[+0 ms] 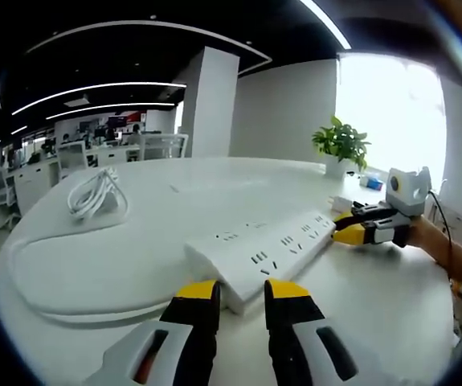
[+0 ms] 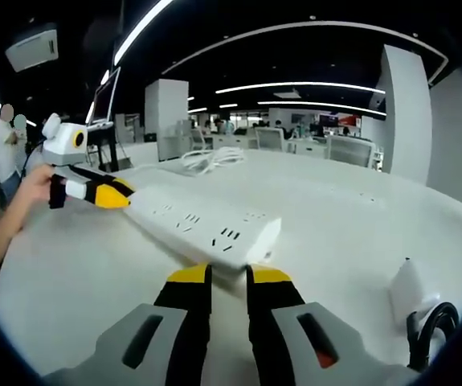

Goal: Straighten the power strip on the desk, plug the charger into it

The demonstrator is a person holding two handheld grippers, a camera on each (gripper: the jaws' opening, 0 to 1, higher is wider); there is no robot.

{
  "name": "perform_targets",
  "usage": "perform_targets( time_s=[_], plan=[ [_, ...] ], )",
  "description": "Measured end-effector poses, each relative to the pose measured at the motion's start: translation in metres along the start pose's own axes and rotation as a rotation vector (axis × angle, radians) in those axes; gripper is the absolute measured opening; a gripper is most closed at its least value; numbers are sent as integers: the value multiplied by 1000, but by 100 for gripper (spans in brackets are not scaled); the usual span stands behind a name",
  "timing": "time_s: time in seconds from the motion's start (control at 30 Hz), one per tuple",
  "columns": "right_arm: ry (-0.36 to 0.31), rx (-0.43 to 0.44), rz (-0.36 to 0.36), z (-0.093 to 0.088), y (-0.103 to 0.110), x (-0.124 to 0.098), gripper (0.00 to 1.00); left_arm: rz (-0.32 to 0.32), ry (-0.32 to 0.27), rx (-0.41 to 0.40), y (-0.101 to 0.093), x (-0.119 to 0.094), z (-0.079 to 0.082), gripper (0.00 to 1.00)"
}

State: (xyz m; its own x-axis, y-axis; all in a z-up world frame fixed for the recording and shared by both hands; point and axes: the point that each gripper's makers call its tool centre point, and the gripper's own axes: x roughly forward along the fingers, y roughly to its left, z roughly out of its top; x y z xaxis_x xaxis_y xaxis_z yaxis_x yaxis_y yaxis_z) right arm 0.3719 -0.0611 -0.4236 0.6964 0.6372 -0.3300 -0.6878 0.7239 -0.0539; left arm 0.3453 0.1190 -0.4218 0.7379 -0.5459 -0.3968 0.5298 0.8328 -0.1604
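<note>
Strip [image 1: 267, 251] lies mid-frame on worktop [image 1: 118, 265], one tongs at each end: left tongs [image 1: 239, 291] and right tongs [image 2: 227, 275] both narrow, holding nothing. Rigid, light, slick plastic; push at ends. Charger [image 2: 407, 291] lower right.

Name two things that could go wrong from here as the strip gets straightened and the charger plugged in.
1. Each claw, left and right, sits at an opposite end of the strip; uneven pushing could spin it or skew it further.
2. The charger lies beside the right claw near the table edge; a careless swing might knock it off.
</note>
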Motion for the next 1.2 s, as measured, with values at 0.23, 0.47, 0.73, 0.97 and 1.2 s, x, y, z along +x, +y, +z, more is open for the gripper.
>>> perform_targets(
  time_s=[0.23, 0.47, 0.73, 0.97, 1.2],
  plan=[
    [-4, 1, 22, -1, 1, -4, 16, 1, 6, 4, -3, -1, -3, 22],
    [-13, 8, 29, -1, 3, -6, 16, 2, 10, 6, -3, -2, -4, 22],
    [-13, 7, 24, -2, 6, -8, 16, 3, 12, 9, -3, -2, -4, 22],
    [-12, 7, 22, -2, 8, -10, 16, 4, -2, -21, -1, -3, -3, 21],
    [-10, 15, 24, -3, 10, -11, 16, 3, 2, -10, -1, -4, -3, 21]
  ],
)
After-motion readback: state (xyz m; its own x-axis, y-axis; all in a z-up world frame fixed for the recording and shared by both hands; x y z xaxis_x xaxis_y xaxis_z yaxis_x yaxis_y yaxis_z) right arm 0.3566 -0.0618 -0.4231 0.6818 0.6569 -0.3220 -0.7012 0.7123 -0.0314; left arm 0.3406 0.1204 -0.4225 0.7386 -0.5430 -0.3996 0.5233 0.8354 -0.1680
